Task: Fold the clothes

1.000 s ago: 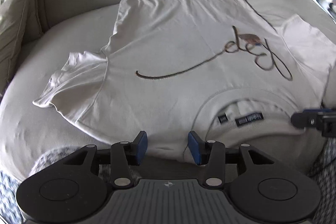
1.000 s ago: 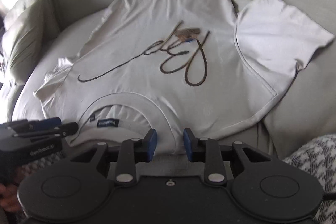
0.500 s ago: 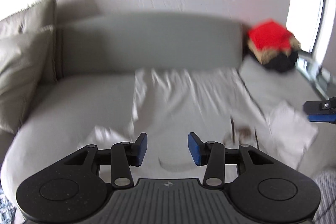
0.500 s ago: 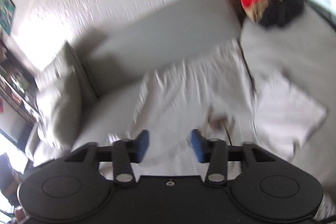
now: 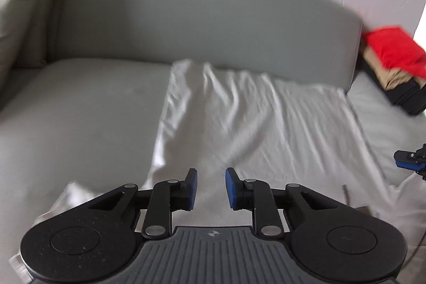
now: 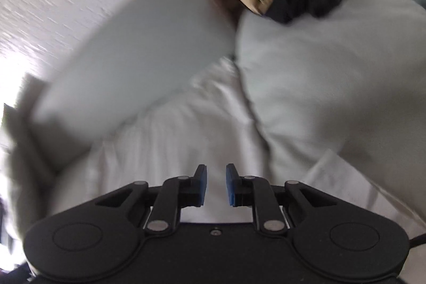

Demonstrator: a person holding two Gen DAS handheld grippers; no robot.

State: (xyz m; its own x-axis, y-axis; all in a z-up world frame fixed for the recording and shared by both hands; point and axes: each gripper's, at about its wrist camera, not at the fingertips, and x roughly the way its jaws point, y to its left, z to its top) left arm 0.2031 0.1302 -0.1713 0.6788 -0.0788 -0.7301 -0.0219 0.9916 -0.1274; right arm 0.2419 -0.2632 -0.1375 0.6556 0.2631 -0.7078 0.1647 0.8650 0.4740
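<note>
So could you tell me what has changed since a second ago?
Both cameras have swung from the collar end of the white T-shirt toward its hem by the sofa back. The left gripper and right gripper are closing, nothing between them. The clothes pile stayed put.

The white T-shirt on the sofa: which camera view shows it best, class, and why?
The left wrist view. The white T-shirt spreads across the seat there, its far hem and left edge visible. The right wrist view shows only a blurred, wrinkled part, cut off behind the tongs.
</note>
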